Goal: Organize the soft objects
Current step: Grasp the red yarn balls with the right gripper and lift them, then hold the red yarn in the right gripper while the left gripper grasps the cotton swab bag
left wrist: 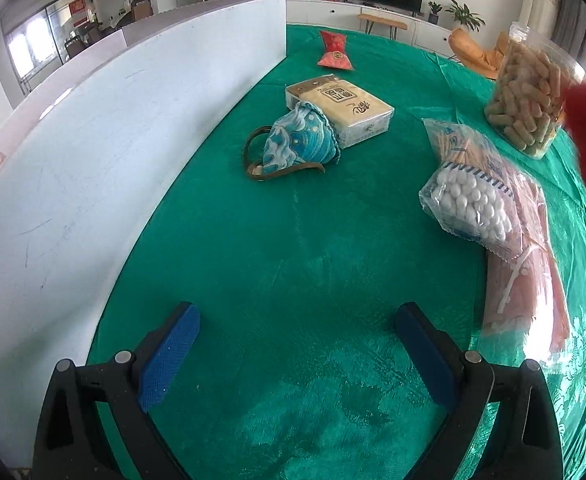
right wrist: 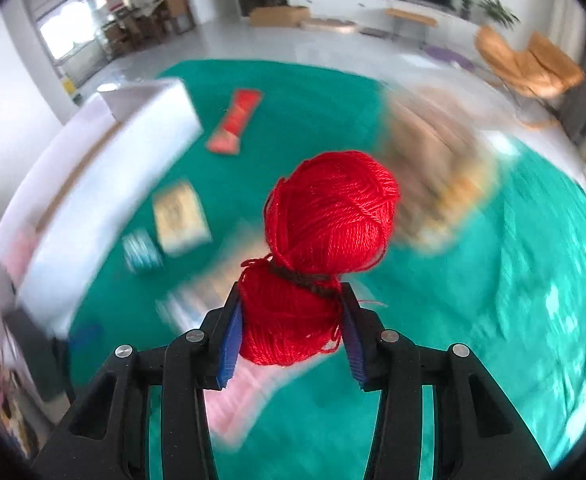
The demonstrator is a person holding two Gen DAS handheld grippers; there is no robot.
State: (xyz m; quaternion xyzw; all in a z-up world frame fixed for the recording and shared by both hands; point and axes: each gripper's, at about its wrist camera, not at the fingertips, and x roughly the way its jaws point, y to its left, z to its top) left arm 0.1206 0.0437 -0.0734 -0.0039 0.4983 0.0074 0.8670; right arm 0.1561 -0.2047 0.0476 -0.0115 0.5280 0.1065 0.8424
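Right gripper is clamped on the lower half of a red yarn ball, held up in the air above the green tablecloth. The yarn has a dark band tied round its middle. That view is really smeared, so everything under it is hard to make out.

Left gripper sits low over the cloth, fingers wide apart, nothing between them. Ahead of it there's a blue patterned pouch leaning against a tissue pack, with a red packet further back. Off to the right: a bag of cotton swabs lying on a pink bundle, plus a clear jar of snacks. A white box runs along the left side.
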